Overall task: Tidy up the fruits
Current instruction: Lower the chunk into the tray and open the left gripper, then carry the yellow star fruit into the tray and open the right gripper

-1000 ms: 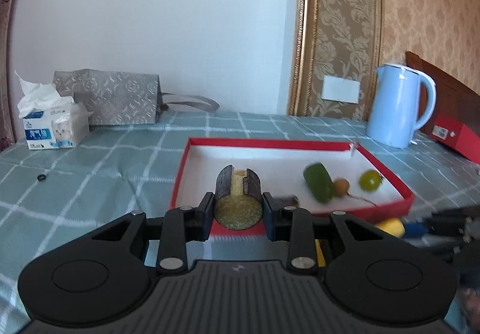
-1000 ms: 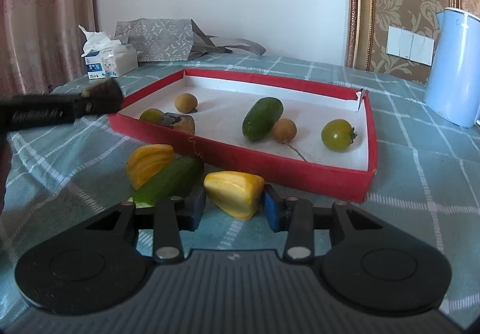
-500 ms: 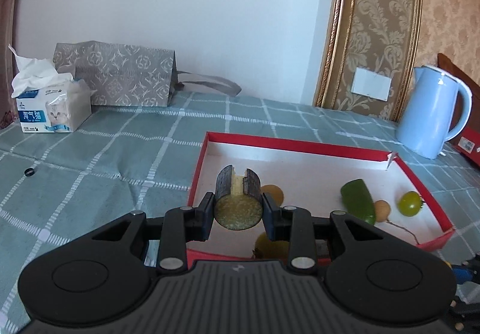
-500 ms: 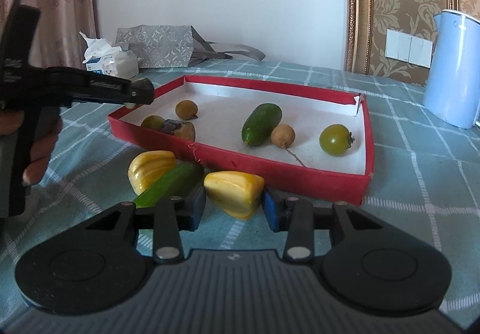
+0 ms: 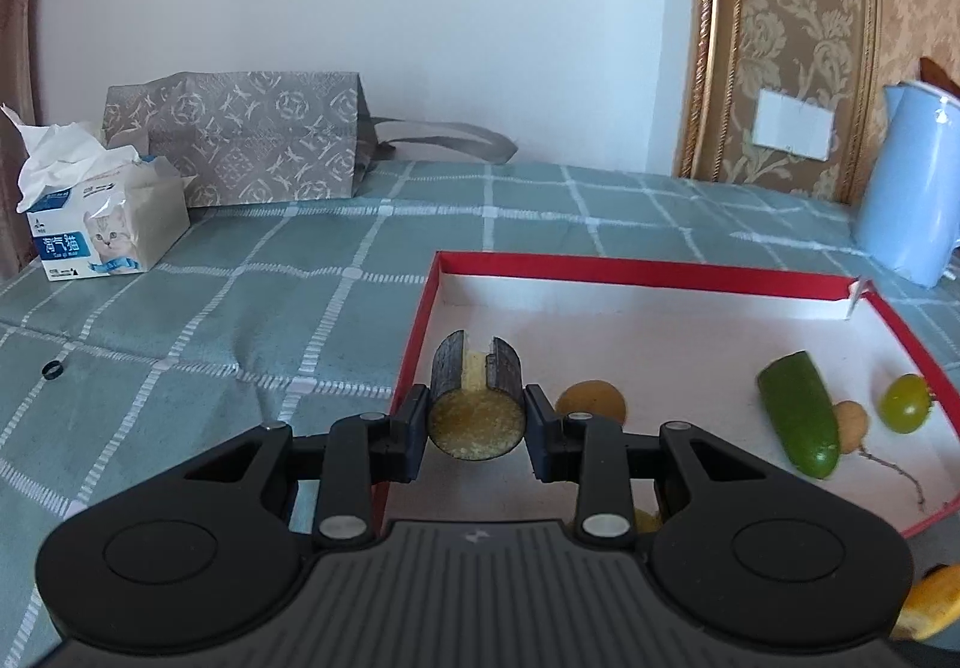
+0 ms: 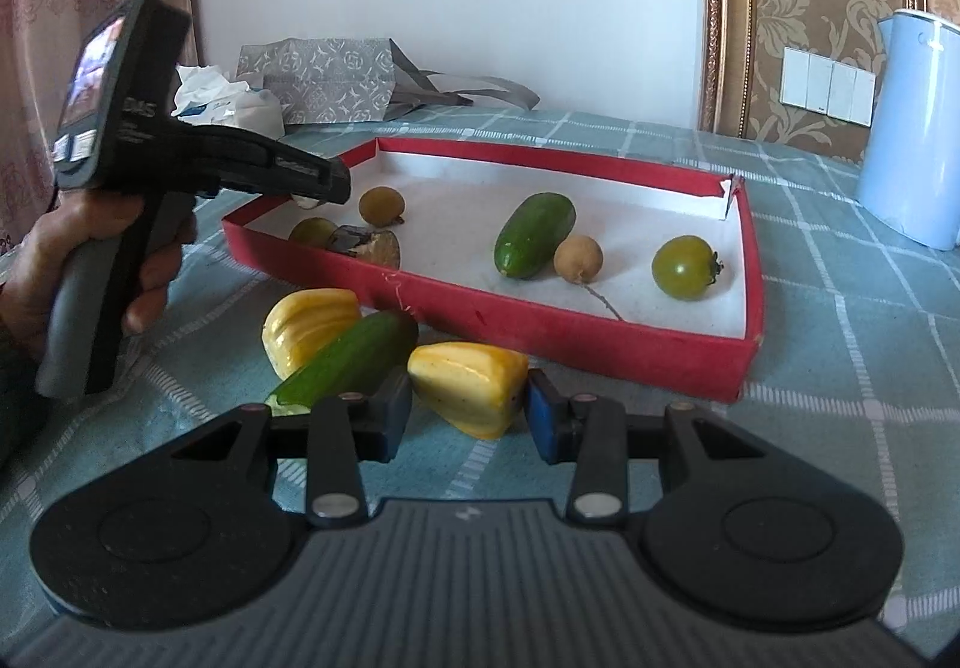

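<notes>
My left gripper (image 5: 477, 416) is shut on a short dark-skinned cylinder of fruit (image 5: 474, 422) with a yellowish cut face. It hangs over the left edge of the red tray (image 5: 636, 269). In the right wrist view the left gripper (image 6: 324, 188) reaches over the tray's (image 6: 540, 326) left corner. Inside lie a cucumber (image 6: 534, 233), a longan (image 6: 577, 259), a green tomato (image 6: 684, 266), a round brownish fruit (image 6: 381, 205) and a dark piece (image 6: 372, 247). My right gripper (image 6: 468, 416) is shut on a yellow fruit piece (image 6: 468, 389) lying on the cloth in front of the tray.
Another yellow fruit (image 6: 312, 326) and a cucumber (image 6: 348, 362) lie left of the held piece. A tissue box (image 5: 102, 224) and a grey paper bag (image 5: 240, 140) stand at the back left, a blue kettle (image 5: 912, 200) at the right. A person's hand (image 6: 72, 248) holds the left gripper.
The left gripper has moved leftward with its fruit piece, from the tray's front edge to its left edge. The right gripper and the yellow piece have stayed put.
</notes>
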Motion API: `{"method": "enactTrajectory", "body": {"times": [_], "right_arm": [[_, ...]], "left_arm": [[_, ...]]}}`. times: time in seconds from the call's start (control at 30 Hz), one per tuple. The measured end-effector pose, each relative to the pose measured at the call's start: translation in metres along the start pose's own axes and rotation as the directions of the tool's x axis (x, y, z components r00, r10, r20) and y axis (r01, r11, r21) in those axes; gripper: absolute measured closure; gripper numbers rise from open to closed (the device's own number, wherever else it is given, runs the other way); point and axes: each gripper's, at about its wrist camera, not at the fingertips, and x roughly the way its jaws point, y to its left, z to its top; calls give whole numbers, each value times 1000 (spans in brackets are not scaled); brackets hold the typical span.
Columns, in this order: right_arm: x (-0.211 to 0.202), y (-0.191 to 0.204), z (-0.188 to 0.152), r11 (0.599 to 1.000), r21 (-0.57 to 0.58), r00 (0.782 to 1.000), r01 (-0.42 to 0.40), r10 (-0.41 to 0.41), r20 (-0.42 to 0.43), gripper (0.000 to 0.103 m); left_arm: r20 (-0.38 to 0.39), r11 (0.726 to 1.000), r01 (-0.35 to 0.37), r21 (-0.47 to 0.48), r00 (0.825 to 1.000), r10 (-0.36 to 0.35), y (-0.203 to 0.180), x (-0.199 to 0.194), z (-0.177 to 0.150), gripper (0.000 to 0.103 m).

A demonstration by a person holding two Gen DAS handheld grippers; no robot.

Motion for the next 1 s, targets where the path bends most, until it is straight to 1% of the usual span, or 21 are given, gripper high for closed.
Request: {"method": "enactTrajectory", "body": {"times": [0.13,0.2,0.27,0.3,0.4,0.43,0.53,0.7,0.73,0.77,0.83,0.9,1.0], "right_arm": [[1,0,-1,1000,-4,1000,2,-2,-6,65],[1,1,-1,1000,-4,1000,3,-3,-6,65],[1,1,-1,1000,-2,1000,2,-2,-6,65],[1,1,-2,1000,-2,1000,2,-2,-6,65],[1,1,-2,1000,-2,1000,2,-2,-6,65],[1,1,-2,1000,-2,1000,2,-2,-6,65],[1,1,-2,1000,-1,1000,2,-2,-6,65],[1,1,-1,1000,-7,1000,4,-4,-5,65],[1,1,-2,1000,-7,1000,5,-5,-4,65],[1,1,-2,1000,-8,1000,6,-6,-3,65],[0,1,-2,1000,-12,1000,13,-13,-1,65],[0,0,-2,1000,-7,1000,18,-18,2,65],[-3,-1,-2,1000,-3,1000,24,-24,9,65]], "left_arm": [[6,1000,-18,15,1000,18,-3,5,2,71],[12,999,-26,24,1000,26,-4,7,3,68],[10,1000,0,27,1000,0,-4,7,4,56],[13,1000,5,31,1000,-6,-5,6,3,55],[30,998,-9,66,1000,7,-11,3,2,50],[35,997,-9,71,999,6,-12,2,1,48],[45,998,5,56,999,-7,-12,-4,-1,41],[63,999,15,35,998,-17,-10,-17,-5,39],[71,999,18,34,997,-20,-10,-20,-6,34],[88,999,10,32,996,-12,-10,-24,-8,26],[123,999,-12,32,992,8,-9,-32,-12,21],[136,1000,-11,25,991,7,-7,-37,-14,21],[148,1000,-21,-12,989,23,0,-44,-16,21]]}}
